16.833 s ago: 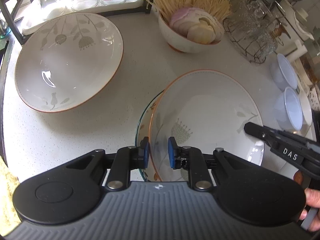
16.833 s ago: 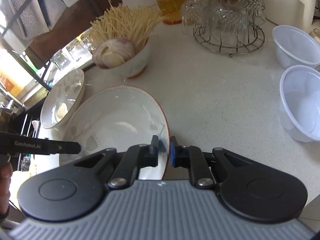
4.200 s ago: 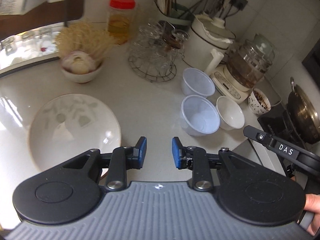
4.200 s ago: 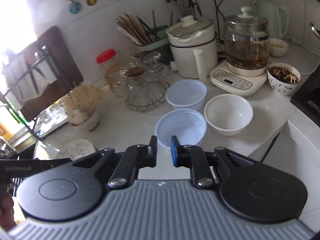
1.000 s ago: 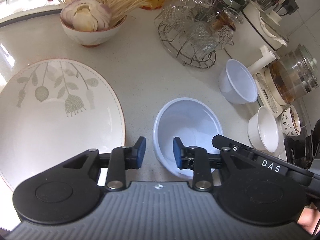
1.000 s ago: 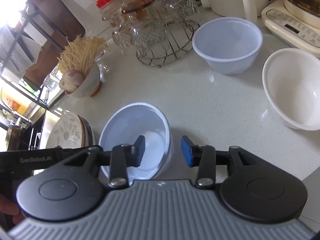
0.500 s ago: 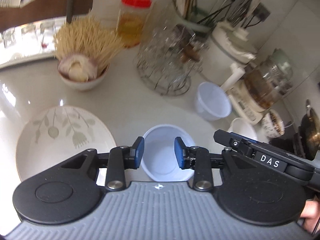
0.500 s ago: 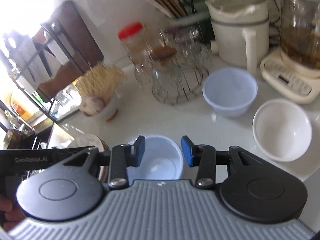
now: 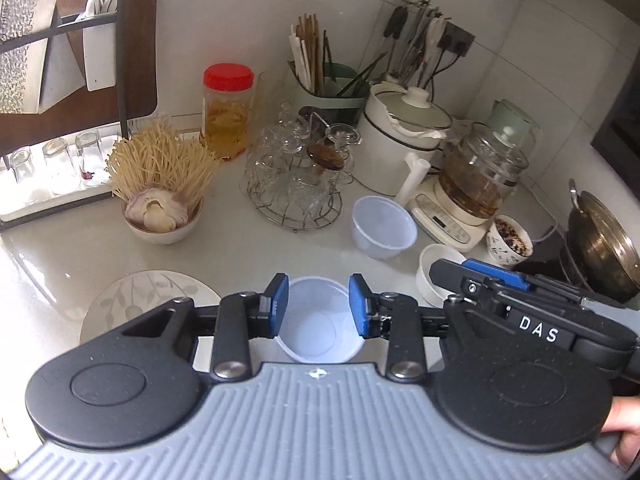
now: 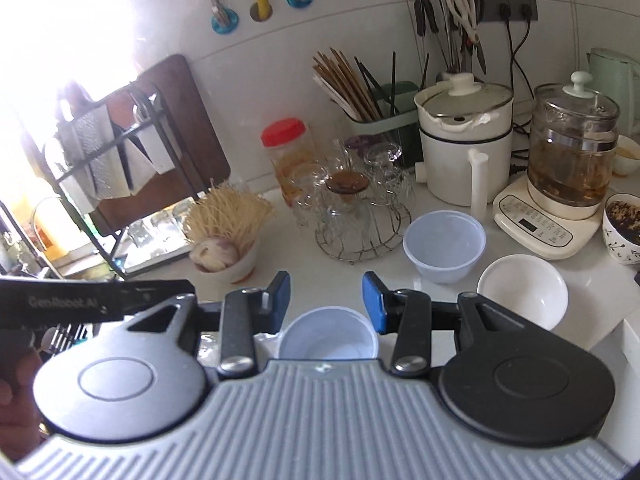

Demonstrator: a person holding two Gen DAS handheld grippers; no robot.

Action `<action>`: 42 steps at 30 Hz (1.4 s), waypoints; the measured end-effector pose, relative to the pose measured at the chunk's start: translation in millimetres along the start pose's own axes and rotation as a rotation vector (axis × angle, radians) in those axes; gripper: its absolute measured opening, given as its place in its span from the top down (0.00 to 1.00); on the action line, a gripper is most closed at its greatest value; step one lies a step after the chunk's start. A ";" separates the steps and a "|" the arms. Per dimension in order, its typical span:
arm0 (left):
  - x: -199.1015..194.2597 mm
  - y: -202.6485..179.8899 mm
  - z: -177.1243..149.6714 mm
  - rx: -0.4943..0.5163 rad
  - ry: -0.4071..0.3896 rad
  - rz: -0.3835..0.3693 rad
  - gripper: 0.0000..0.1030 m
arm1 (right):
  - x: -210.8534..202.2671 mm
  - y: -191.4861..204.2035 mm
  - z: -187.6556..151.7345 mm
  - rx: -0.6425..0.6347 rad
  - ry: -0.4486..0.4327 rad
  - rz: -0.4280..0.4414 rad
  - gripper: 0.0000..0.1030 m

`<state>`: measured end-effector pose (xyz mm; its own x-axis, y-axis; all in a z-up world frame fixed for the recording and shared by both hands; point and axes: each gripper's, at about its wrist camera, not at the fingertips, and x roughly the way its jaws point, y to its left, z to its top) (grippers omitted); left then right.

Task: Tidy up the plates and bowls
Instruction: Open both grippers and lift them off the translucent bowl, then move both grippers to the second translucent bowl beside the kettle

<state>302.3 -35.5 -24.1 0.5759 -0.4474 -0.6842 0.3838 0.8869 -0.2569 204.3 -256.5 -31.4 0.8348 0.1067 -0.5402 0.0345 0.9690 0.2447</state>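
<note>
A clear plastic bowl [image 9: 320, 324] stands on the white counter below both grippers; it also shows in the right wrist view [image 10: 328, 338]. My left gripper [image 9: 319, 305] is open and empty, high above it. My right gripper [image 10: 326, 300] is open and empty too. The stacked leaf-patterned plates [image 9: 152, 292] lie left of this bowl. A second clear plastic bowl [image 9: 382, 226] [image 10: 444, 246] stands further back, and a white ceramic bowl [image 10: 522, 290] [image 9: 430, 276] sits to its right.
A bowl of noodles and garlic [image 9: 160, 196], a wire rack of glasses [image 9: 296, 184], a red-lidded jar [image 9: 226, 112], a white pot [image 9: 404, 148], a glass kettle [image 9: 480, 184] and a chopstick holder line the back. A patterned cup [image 9: 510, 240] and wok [image 9: 604, 244] are at right.
Both grippers have risen away from the near plastic bowl, which now looks smaller below them. Both stay open and empty.
</note>
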 end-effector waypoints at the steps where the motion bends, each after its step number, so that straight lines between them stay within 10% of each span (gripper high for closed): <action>1: -3.7 -1.0 -2.5 0.004 -0.003 -0.004 0.63 | -4.9 2.4 -0.8 -0.004 -0.008 -0.003 0.58; 22: -50.5 -10.3 -58.9 0.056 0.020 -0.100 0.62 | -70.7 28.6 -50.1 0.049 -0.017 -0.131 0.58; 42: -12.2 -31.6 -61.0 0.117 0.103 -0.187 0.58 | -65.6 -2.3 -49.5 0.150 0.007 -0.237 0.58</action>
<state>239.1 -51.1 -49.2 0.4126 -0.5829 -0.7000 0.5610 0.7680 -0.3089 122.3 -254.7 -36.5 0.7899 -0.1165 -0.6020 0.3092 0.9235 0.2270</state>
